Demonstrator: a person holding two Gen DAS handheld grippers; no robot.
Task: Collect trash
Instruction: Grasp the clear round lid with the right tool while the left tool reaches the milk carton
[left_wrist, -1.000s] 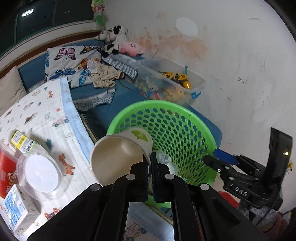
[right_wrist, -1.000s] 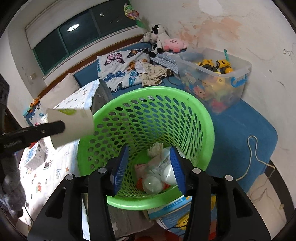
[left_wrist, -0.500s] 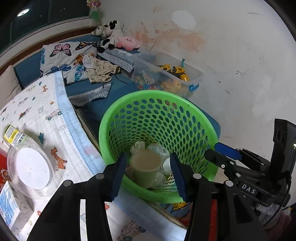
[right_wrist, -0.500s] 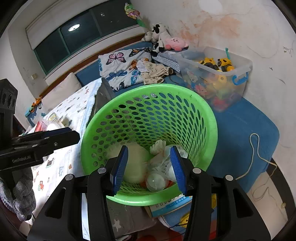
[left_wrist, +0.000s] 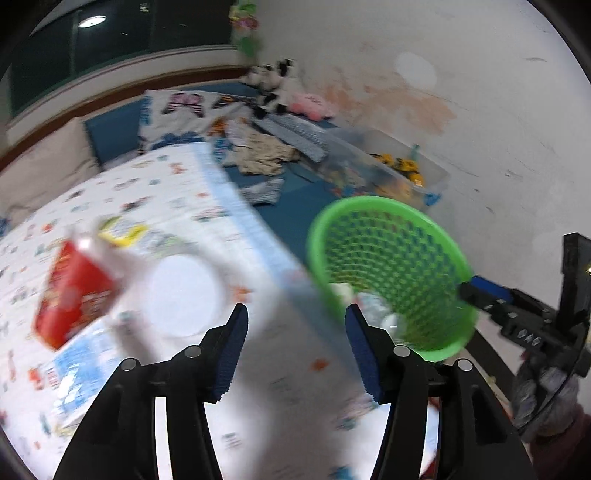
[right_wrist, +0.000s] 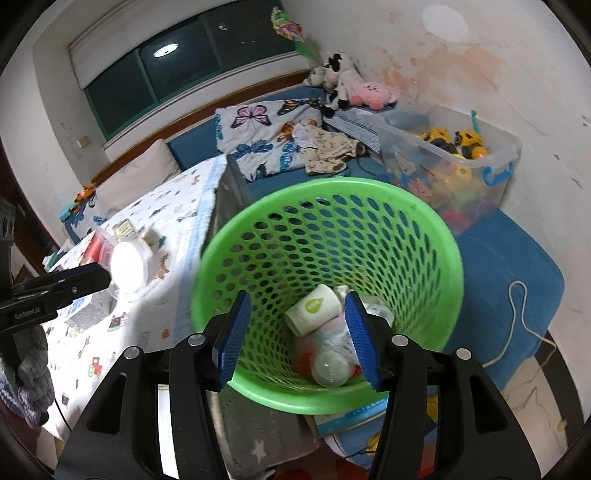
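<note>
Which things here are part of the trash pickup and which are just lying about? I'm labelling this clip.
Job:
basket
paper cup in it
round tub
red carton
left hand-held gripper, open

Lying about:
toy bin
plush toys
butterfly pillow

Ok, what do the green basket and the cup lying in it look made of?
Green basket: looks like moulded plastic, slightly glossy, with regular punched holes and a smooth rolled rim. Cup: probably paper, matte white with a printed green drop logo; a coating can't be ruled out.
</note>
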